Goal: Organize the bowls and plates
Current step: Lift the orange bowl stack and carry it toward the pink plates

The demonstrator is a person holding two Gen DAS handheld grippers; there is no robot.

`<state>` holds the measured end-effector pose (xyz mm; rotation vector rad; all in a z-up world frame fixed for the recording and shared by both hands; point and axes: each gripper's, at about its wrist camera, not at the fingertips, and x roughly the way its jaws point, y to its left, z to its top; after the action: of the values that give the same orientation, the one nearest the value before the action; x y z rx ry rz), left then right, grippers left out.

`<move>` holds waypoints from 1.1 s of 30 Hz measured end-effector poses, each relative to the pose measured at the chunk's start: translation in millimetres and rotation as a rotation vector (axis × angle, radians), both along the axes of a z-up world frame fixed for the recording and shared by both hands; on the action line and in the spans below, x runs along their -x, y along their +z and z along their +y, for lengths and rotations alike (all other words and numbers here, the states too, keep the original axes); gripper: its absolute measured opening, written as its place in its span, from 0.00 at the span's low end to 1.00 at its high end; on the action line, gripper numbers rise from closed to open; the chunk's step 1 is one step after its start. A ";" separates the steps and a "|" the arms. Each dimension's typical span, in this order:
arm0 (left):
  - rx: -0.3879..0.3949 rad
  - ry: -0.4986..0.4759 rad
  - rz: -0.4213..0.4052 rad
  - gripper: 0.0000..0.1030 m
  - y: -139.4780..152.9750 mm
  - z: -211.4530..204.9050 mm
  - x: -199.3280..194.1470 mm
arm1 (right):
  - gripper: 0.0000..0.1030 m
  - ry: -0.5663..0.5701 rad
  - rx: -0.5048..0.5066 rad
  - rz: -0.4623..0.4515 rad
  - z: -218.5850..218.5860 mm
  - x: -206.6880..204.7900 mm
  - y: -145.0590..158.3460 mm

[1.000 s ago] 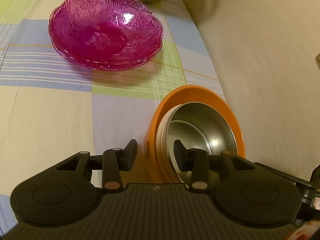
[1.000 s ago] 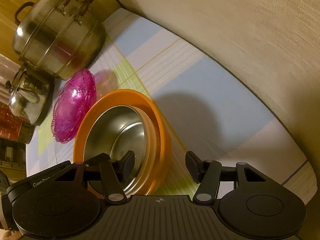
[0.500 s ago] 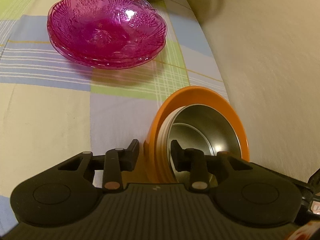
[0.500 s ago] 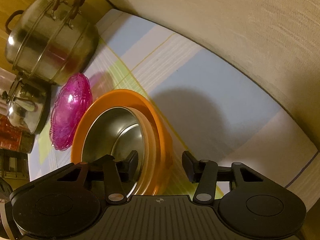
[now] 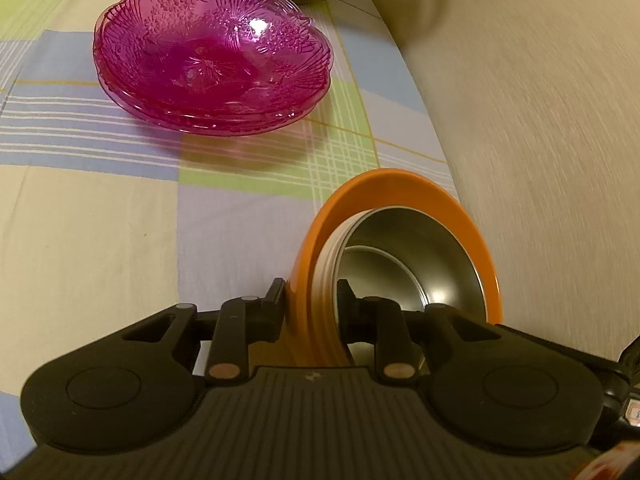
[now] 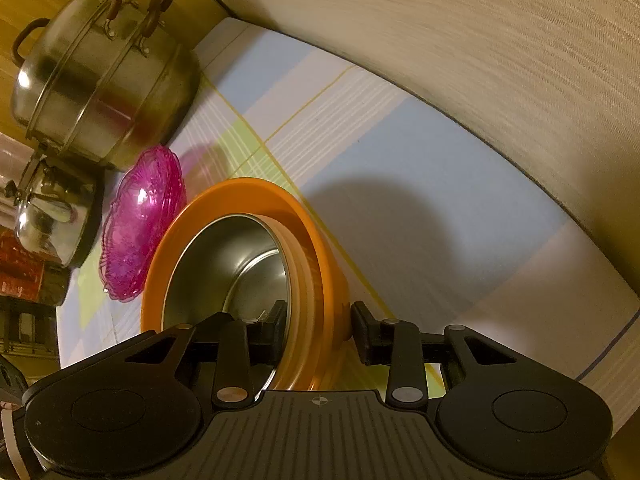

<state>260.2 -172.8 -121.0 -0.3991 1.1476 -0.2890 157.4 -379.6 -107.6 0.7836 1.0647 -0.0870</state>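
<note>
A: left gripper and right gripper each pinch the wall of the orange bowl stack, above the checked cloth near the pink glass plates

B: risk: nested steel bowl slides out if tilted (inner ones look loose), or clips the plates

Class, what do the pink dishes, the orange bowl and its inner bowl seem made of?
Pink dishes: translucent pressed glass or plastic, embossed and glossy. Orange bowl: probably opaque plastic with a smooth satin rim. Inner bowl: likely stainless steel, with grey mirror-like reflections.
</note>
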 end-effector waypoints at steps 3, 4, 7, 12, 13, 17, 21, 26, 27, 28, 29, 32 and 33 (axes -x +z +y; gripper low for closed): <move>-0.003 -0.002 0.005 0.22 0.9 -0.8 0.0 | 0.33 0.000 0.006 0.001 0.8 0.1 0.8; -0.003 -0.004 0.007 0.22 1.1 -1.0 0.0 | 0.32 0.000 0.009 0.001 1.1 0.2 1.0; 0.000 -0.005 0.008 0.22 0.6 0.2 0.8 | 0.32 0.003 0.010 0.001 1.8 0.4 1.7; 0.006 0.002 -0.001 0.22 2.8 3.4 2.6 | 0.32 0.012 0.011 -0.012 3.2 1.2 5.1; 0.004 0.002 -0.003 0.22 3.8 4.1 2.8 | 0.32 0.014 0.011 -0.015 4.2 1.7 6.2; 0.003 0.009 -0.016 0.22 9.0 9.4 5.4 | 0.32 0.021 0.007 -0.025 8.5 4.6 10.8; 0.008 0.022 -0.024 0.22 14.6 18.0 9.2 | 0.32 0.036 0.007 -0.034 15.5 5.3 18.2; 0.008 0.041 -0.040 0.23 25.3 31.3 12.5 | 0.32 0.059 0.009 -0.052 26.9 2.3 29.9; 0.008 0.046 -0.043 0.23 28.2 34.0 13.0 | 0.32 0.065 0.009 -0.057 30.0 1.1 32.7; 0.008 0.050 -0.047 0.23 30.6 36.2 12.8 | 0.32 0.072 0.010 -0.061 32.9 0.1 35.3; 0.007 0.055 -0.050 0.23 33.6 39.3 13.6 | 0.32 0.077 0.011 -0.065 35.7 -1.1 37.7; 0.004 0.067 -0.060 0.23 40.7 48.5 13.6 | 0.32 0.091 0.010 -0.074 44.3 -4.3 44.3; 0.004 0.071 -0.062 0.23 42.3 51.7 13.3 | 0.32 0.095 0.010 -0.077 47.1 -5.2 46.2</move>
<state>246.9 -121.0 -78.6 -0.4301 1.0701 -0.2401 162.6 -332.6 -61.4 0.7204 1.0261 0.0188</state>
